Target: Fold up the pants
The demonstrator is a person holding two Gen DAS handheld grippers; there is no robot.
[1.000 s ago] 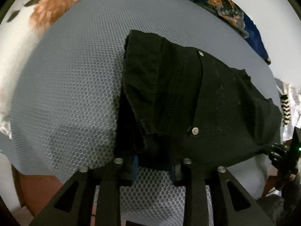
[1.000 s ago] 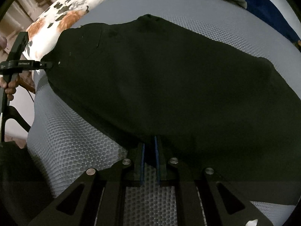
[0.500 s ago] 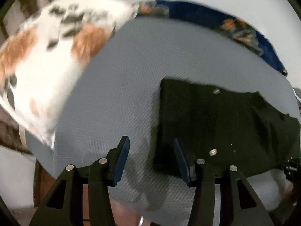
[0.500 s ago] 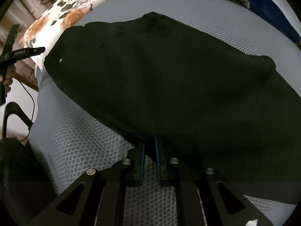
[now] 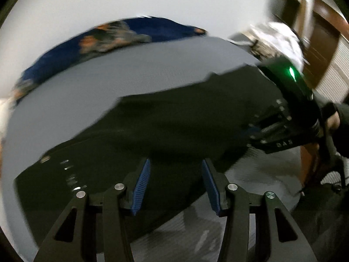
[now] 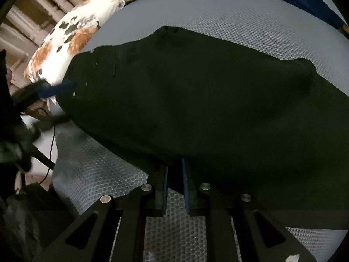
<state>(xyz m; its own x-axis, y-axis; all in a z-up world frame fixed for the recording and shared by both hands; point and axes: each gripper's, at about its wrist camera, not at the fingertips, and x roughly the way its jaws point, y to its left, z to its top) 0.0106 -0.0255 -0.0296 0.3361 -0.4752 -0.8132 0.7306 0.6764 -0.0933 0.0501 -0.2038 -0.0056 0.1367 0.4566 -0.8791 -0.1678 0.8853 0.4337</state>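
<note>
Right wrist: right claw [image 6: 174,170] pinches pants [image 6: 207,100] hem; left claw [image 5: 175,174] spread wide, empty.

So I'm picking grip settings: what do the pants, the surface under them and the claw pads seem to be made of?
Pants: matte black woven cloth, perhaps cotton twill, with small metal rivets; it drapes softly. Surface: grey honeycomb mesh fabric, cushion-like by its rounded shape. Right claw pads: blue and ribbed, likely rubber, on black rigid fingers, probably plastic; left claw looks alike.
</note>
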